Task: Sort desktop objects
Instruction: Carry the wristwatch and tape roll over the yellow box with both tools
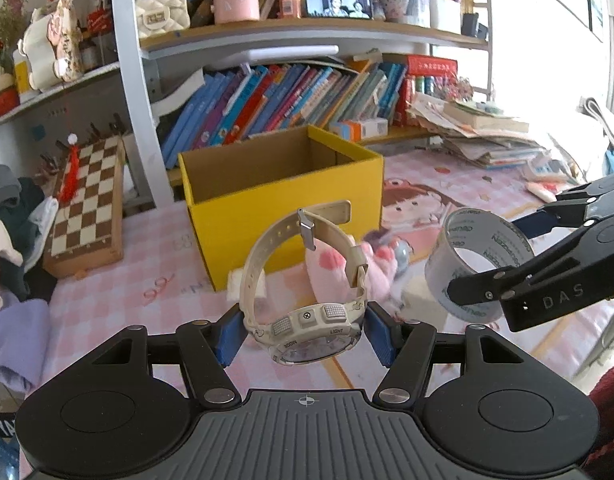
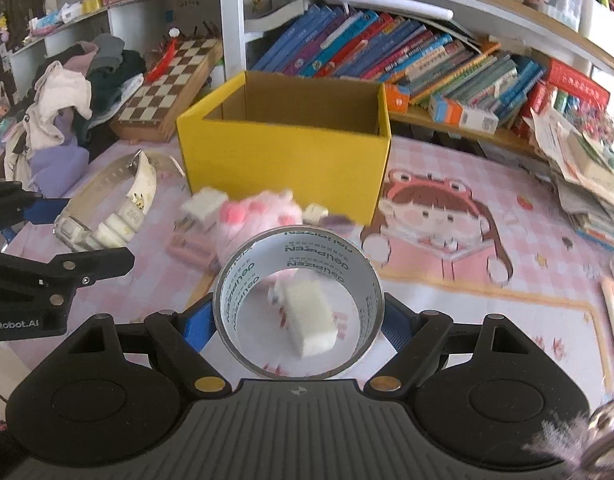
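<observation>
My left gripper is shut on a white digital watch, held above the pink desk mat with its strap looped upward. The watch also shows in the right wrist view. My right gripper is shut on a roll of clear tape, also seen in the left wrist view. An open yellow cardboard box stands ahead of both grippers, shown too in the left wrist view. A pink plush toy lies in front of the box.
A white eraser and small white blocks lie on the mat. A chessboard and a clothes pile sit at the left. Bookshelves stand behind the box. A paper stack lies at the right.
</observation>
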### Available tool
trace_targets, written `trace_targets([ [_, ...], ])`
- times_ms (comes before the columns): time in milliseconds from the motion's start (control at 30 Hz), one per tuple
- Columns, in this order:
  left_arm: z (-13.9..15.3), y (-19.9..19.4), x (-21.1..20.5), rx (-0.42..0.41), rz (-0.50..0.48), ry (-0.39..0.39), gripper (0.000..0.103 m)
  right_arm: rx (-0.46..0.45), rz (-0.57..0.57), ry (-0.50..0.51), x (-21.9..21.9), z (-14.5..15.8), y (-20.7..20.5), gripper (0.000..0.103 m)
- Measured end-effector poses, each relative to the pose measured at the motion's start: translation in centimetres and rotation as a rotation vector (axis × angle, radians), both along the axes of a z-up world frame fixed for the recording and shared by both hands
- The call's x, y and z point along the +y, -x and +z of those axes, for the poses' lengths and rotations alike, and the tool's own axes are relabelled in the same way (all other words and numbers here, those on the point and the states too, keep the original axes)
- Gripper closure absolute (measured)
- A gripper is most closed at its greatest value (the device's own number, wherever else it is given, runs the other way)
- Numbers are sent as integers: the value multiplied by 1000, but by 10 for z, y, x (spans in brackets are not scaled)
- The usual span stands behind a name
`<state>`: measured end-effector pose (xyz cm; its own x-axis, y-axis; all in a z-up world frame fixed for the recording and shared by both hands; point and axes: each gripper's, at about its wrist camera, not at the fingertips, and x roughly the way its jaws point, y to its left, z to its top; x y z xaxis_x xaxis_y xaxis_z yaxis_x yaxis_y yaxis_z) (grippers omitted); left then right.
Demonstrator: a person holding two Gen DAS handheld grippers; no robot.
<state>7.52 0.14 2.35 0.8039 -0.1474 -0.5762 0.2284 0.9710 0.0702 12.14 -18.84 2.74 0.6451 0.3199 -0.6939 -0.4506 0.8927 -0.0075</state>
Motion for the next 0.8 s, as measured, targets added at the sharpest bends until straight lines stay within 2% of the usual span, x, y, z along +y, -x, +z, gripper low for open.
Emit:
trace_targets([
  [400,13,-37,-5,-40,47,-3,40,-13,92,-20,-2,20,-56,21],
  [800,35,-88,-7,-82,59,-52,40,-105,180,-27,8,48,-118,21],
])
